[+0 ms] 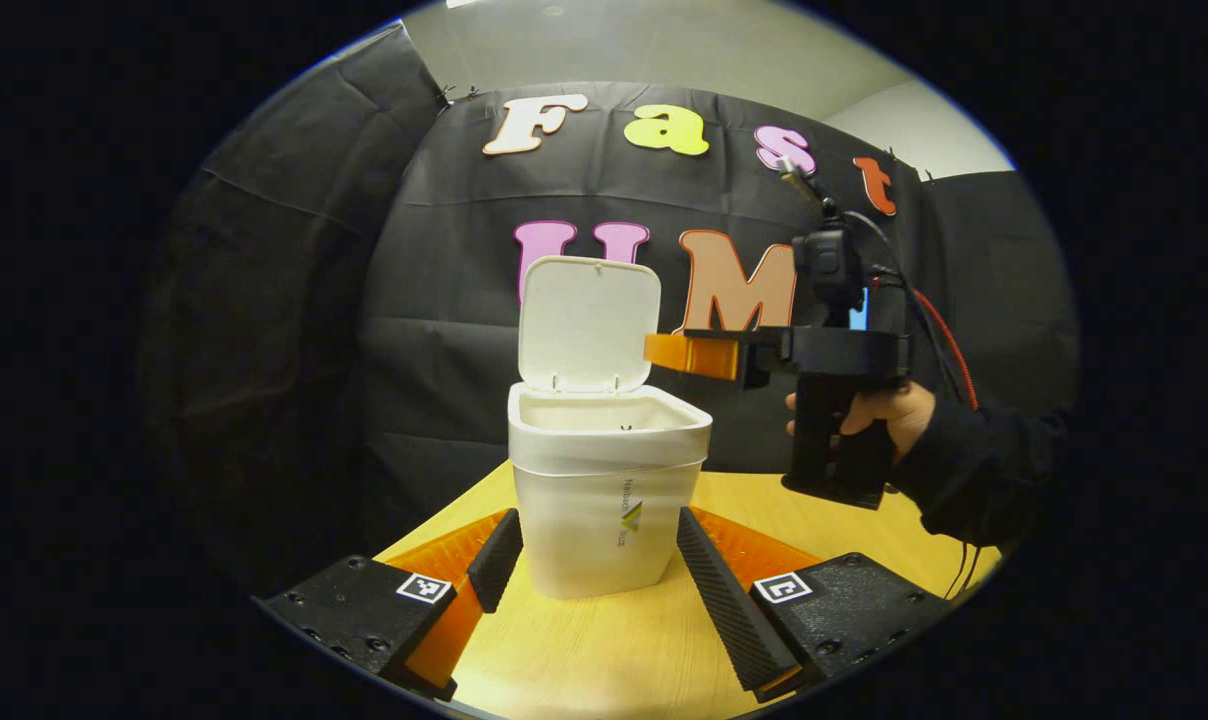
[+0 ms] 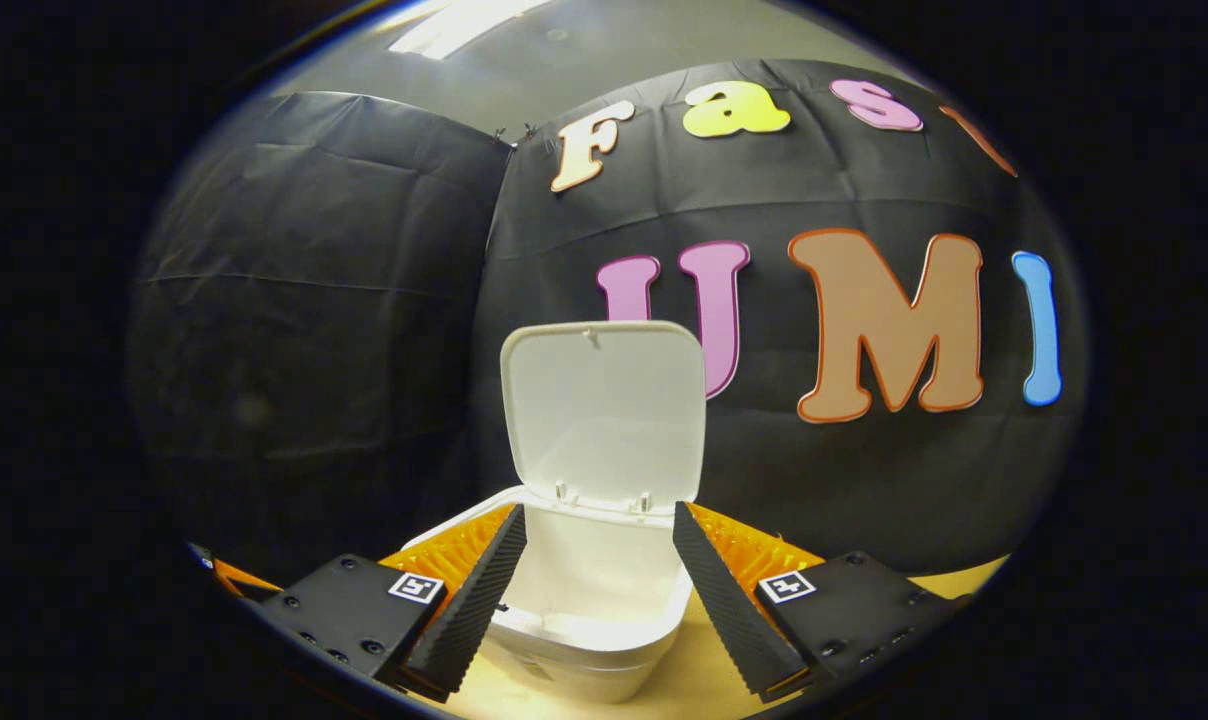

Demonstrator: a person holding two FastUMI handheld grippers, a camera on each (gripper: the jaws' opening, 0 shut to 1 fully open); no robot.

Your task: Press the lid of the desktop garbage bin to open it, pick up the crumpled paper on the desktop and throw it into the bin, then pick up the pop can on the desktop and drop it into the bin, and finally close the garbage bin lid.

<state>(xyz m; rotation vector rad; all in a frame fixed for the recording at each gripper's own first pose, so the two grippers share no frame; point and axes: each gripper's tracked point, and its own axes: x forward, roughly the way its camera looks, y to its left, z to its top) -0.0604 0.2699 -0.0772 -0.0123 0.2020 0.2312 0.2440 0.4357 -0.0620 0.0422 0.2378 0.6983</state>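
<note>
The white desktop bin (image 1: 604,520) stands on the wooden table with its lid (image 1: 589,325) swung up and upright at the back. My left gripper (image 1: 597,515) is open, low on the table, one finger on each side of the bin's body; I cannot tell whether they touch it. A hand holds my right gripper (image 1: 689,355) over the bin's right rim, beside the lid. In the right gripper view, the right gripper (image 2: 598,510) is open and holds nothing. It hangs above the bin's rim (image 2: 604,640) and faces the raised lid (image 2: 604,410). What lies at the bottom of the bin is hidden.
The wooden tabletop (image 1: 604,660) runs in front of the bin and to its right (image 1: 764,500). The black cloth wall stands close behind the bin. A dark sleeve (image 1: 974,470) and red cable (image 1: 949,340) trail from the right gripper's handle.
</note>
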